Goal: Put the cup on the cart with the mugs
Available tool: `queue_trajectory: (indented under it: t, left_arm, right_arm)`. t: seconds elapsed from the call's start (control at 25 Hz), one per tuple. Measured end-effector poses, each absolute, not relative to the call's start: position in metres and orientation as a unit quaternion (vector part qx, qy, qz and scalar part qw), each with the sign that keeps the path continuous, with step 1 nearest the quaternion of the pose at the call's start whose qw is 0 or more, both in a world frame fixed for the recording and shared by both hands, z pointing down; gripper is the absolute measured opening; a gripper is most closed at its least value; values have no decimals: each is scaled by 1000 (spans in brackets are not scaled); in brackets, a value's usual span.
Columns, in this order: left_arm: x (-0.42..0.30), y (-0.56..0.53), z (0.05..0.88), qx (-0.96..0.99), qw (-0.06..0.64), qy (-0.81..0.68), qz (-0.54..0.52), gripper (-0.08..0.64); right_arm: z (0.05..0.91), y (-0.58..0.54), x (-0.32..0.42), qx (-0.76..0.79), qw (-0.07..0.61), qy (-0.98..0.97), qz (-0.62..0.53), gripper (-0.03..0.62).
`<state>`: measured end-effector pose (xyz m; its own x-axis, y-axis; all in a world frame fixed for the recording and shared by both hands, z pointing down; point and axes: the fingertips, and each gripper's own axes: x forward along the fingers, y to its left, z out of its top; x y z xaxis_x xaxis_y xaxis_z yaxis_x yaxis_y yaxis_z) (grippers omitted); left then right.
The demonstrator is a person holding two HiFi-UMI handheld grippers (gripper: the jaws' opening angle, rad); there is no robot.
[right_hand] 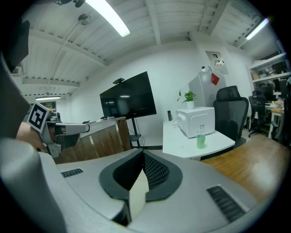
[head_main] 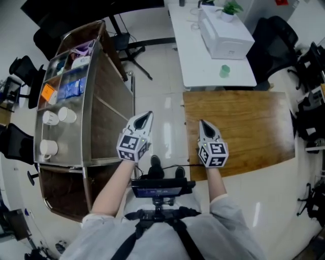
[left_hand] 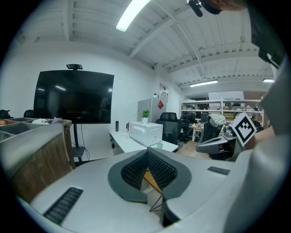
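Observation:
A small green cup [head_main: 225, 71] stands near the front edge of a white table [head_main: 195, 61], beside a white microwave [head_main: 226, 33]. It also shows in the right gripper view as the cup [right_hand: 200, 141] and, small and far off, in the left gripper view as the cup [left_hand: 159, 145]. The steel-topped cart [head_main: 78, 139] at the left carries white mugs [head_main: 50, 118]. My left gripper [head_main: 149, 115] and right gripper [head_main: 201, 122] hover side by side over the floor, well short of the cup. Both are shut and empty, the left gripper [left_hand: 147, 152] and the right gripper [right_hand: 142, 151] with pads meeting.
A wooden table [head_main: 244, 127] lies under and right of my right gripper. Black office chairs [head_main: 277, 40] crowd the right side and far left. A potted plant [head_main: 231, 9] sits behind the microwave. A large dark screen [left_hand: 75, 98] stands on the far wall.

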<state>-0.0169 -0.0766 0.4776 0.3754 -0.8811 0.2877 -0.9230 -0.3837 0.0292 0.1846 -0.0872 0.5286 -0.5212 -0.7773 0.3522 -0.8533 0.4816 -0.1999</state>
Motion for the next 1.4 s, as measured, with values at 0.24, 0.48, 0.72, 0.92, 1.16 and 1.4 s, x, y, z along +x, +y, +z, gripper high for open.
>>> queue_trajectory:
  t: [0.24, 0.48, 0.72, 0.92, 1.16, 1.4]
  left_arm:
    - [-30, -122, 482, 848, 92, -511, 106, 3]
    - [-24, -173, 491, 875, 97, -460, 115, 3]
    - [17, -217, 511, 892, 110, -420, 127, 3]
    - [53, -259, 533, 896, 118, -399, 152, 5]
    - [104, -309, 554, 906, 118, -369, 171, 5]
    - [142, -356, 572, 911, 131, -351, 175, 5]
  right_arm:
    - [542, -129, 173, 514, 120, -832, 171, 6]
    - [549, -180, 181, 566, 123, -796, 173, 8]
    - [567, -230, 221, 609, 138, -759, 183, 34]
    - [606, -282, 245, 603, 155, -753, 211, 155]
    - [648, -349, 284, 608, 183, -739, 226, 286]
    - [673, -418, 319, 626, 198, -721, 223, 406]
